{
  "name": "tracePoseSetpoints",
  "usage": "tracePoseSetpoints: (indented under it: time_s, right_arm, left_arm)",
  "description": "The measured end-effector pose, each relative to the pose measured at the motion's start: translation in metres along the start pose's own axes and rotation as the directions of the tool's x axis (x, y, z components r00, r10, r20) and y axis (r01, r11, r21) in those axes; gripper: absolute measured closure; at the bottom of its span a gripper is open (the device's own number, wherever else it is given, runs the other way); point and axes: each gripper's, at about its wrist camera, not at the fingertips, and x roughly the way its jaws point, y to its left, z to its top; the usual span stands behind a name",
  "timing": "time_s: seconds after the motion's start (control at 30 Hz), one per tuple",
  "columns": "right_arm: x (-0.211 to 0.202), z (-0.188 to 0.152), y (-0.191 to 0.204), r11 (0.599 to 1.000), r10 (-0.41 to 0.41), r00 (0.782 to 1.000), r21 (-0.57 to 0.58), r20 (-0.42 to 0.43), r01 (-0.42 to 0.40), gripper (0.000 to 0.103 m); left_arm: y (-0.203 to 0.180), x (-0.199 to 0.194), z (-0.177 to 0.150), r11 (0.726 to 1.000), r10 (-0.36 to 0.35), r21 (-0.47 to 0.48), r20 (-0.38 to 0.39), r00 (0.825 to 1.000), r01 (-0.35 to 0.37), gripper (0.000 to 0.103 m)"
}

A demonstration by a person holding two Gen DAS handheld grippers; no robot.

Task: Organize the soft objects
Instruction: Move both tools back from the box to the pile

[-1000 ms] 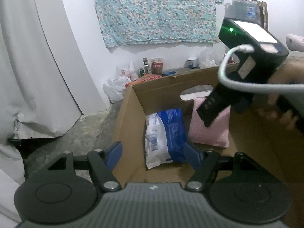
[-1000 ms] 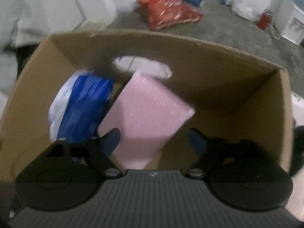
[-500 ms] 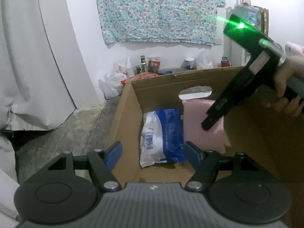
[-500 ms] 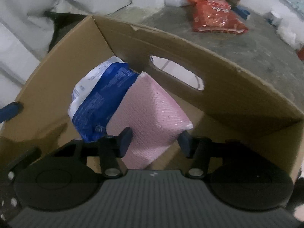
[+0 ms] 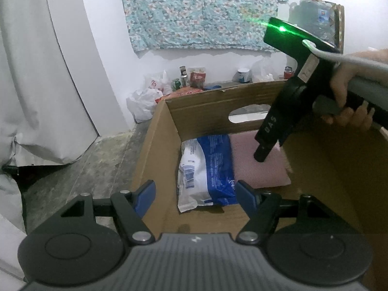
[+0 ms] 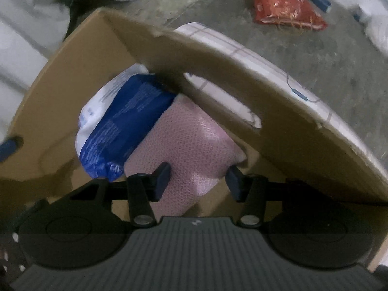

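- Cardboard box (image 5: 155, 145): open-topped, standing on concrete floor (image 5: 97, 160); oval handle cutout in far wall; printed white outer face visible in right wrist view.
- Blue-and-white plastic pack (image 5: 206, 169): inside box, leaning against far wall near left corner; barcode on white side.
- Pink textured soft pack (image 6: 194, 143): inside box, touching right side of blue-and-white pack, top edge against far wall below handle cutout.
- Left gripper (image 5: 195, 194): hovering at near edge of box, angled down toward contents; jaws wide apart, nothing between them, blue pads clear of both packs.
- Right gripper (image 6: 197, 181): held by a hand (image 5: 349, 97), pointing steeply down into box above pink pack; jaws opening, pink pack seen through the gap but pads not pressing on it; green light lit on housing.
- Red snack bag (image 6: 286, 4): lying on floor beyond box.
- White plastic bag (image 5: 145, 99): on floor at wall base, beside small bottles and tins.
- Floral cloth (image 5: 203, 12): teal, hung on white wall.
- White curtain (image 5: 36, 84): left of box, reaching floor.
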Motion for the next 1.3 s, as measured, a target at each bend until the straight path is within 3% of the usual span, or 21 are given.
tracePoseSetpoints:
  time_s: [0.03, 0.1, 0.17, 0.27, 0.5, 0.63, 0.73, 0.87, 1.0, 1.13, 1.23, 1.3]
  right_arm:
    - [0.000, 0.000, -0.005, 1.000, -0.005, 1.000, 0.020, 0.013, 0.005, 0.037]
    - [-0.002, 0.001, -0.002, 0.998, -0.055, 0.998, 0.035, 0.019, 0.055, 0.030]
    - [-0.006, 0.000, 0.009, 0.996, -0.092, 0.995, -0.003, 0.026, 0.092, 0.026]
    - [-0.012, -0.003, 0.027, 0.987, -0.140, 0.989, -0.076, 0.036, 0.143, 0.013]
    - [-0.047, -0.008, 0.060, 0.965, -0.195, 0.978, -0.162, 0.077, 0.206, 0.011]
    - [-0.112, -0.037, 0.066, 0.953, -0.173, 0.965, -0.213, 0.199, 0.214, 0.012]
    - [-0.183, -0.081, 0.048, 0.977, -0.124, 0.933, -0.121, 0.339, 0.174, 0.013]
    - [-0.262, -0.156, 0.006, 0.996, -0.047, 0.895, -0.044, 0.443, 0.074, 0.013]
    - [-0.324, -0.255, -0.036, 0.993, -0.115, 0.831, 0.030, 0.545, 0.118, 0.012]
    - [-0.350, -0.356, -0.081, 0.975, -0.215, 0.723, 0.189, 0.656, 0.119, 0.012]
    - [-0.342, -0.418, -0.116, 0.947, -0.257, 0.675, 0.318, 0.691, 0.036, 0.012]
    - [-0.324, -0.445, -0.130, 0.939, -0.266, 0.672, 0.345, 0.691, 0.017, 0.012]
  left_arm:
    - [0.000, 0.000, 0.000, 1.000, 0.000, -0.003, 0.000, 1.000, 0.000, 0.029]
    - [-0.001, 0.000, -0.001, 1.000, -0.002, -0.001, -0.003, 1.000, 0.002, 0.028]
    - [-0.002, -0.001, -0.001, 1.000, 0.005, 0.006, -0.005, 1.000, -0.005, 0.026]
    - [-0.001, -0.006, 0.000, 1.000, 0.014, -0.002, -0.003, 1.000, -0.014, 0.026]
    - [-0.001, -0.039, 0.017, 0.999, 0.033, -0.007, 0.033, 0.999, -0.033, 0.024]
    - [-0.012, -0.070, 0.028, 0.999, 0.048, 0.000, 0.066, 0.997, -0.048, 0.024]
    - [-0.028, -0.100, 0.032, 0.999, 0.035, 0.006, 0.100, 0.994, -0.035, 0.024]
    - [-0.060, -0.144, 0.031, 1.000, -0.018, 0.027, 0.141, 0.990, 0.014, 0.024]
    - [-0.108, -0.184, 0.026, 0.993, -0.100, 0.072, 0.170, 0.980, 0.089, 0.024]
    - [-0.161, -0.204, 0.013, 0.973, -0.225, 0.097, 0.170, 0.959, 0.211, 0.024]
    - [-0.201, -0.204, 0.006, 0.953, -0.299, 0.107, 0.166, 0.940, 0.284, 0.025]
    - [-0.228, -0.196, -0.001, 0.937, -0.345, 0.120, 0.159, 0.925, 0.328, 0.027]
